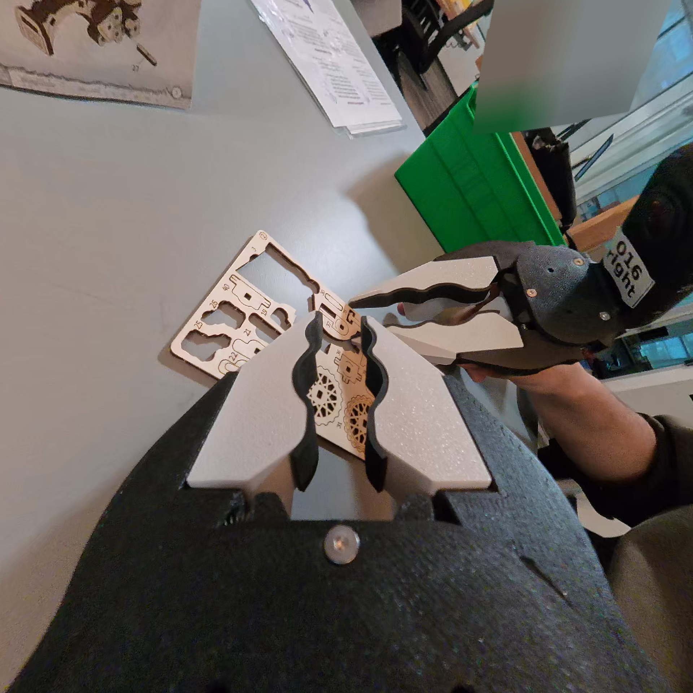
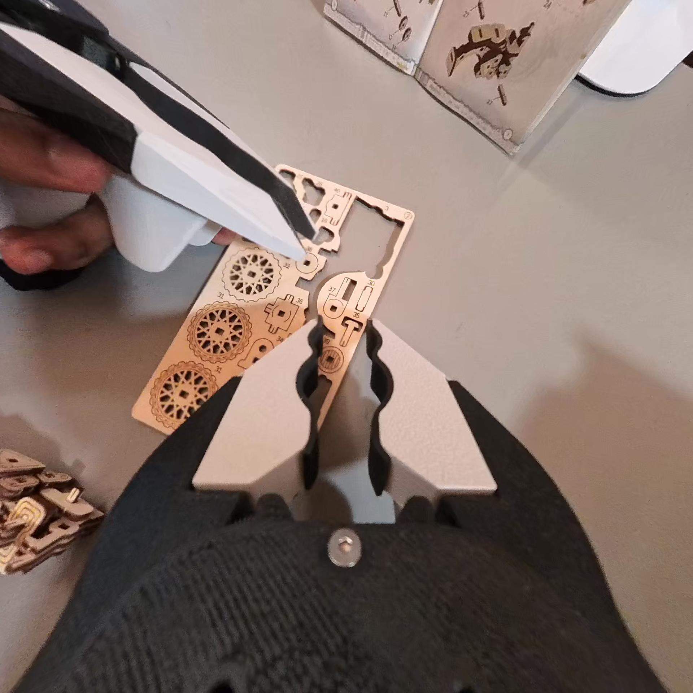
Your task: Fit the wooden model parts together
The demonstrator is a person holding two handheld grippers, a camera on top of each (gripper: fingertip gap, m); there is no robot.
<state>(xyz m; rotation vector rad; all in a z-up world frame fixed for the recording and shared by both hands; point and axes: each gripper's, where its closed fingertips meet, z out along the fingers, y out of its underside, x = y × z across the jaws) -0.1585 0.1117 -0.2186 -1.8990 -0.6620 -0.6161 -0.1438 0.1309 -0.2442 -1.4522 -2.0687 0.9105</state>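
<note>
A thin laser-cut wooden parts sheet (image 1: 240,296) lies flat on the grey table; it has several empty cut-outs and still holds spoked wheels (image 2: 219,332) and small pieces. My left gripper (image 1: 342,320) is open a little and empty, with its tips down on the sheet near a small round piece; it also shows in the right wrist view (image 2: 307,247). My right gripper (image 2: 344,322) is open and empty, hovering over the sheet's near edge by a T-shaped piece (image 2: 350,328). Its fingers (image 1: 431,277) point at the left gripper's tips.
A pile of loose wooden parts (image 2: 37,506) lies at the left. An open instruction booklet (image 2: 468,56) lies at the far side. A sleeved paper (image 1: 330,63) and a green bin (image 1: 476,187) are beyond the table edge. A white object (image 2: 618,48) sits at the far right.
</note>
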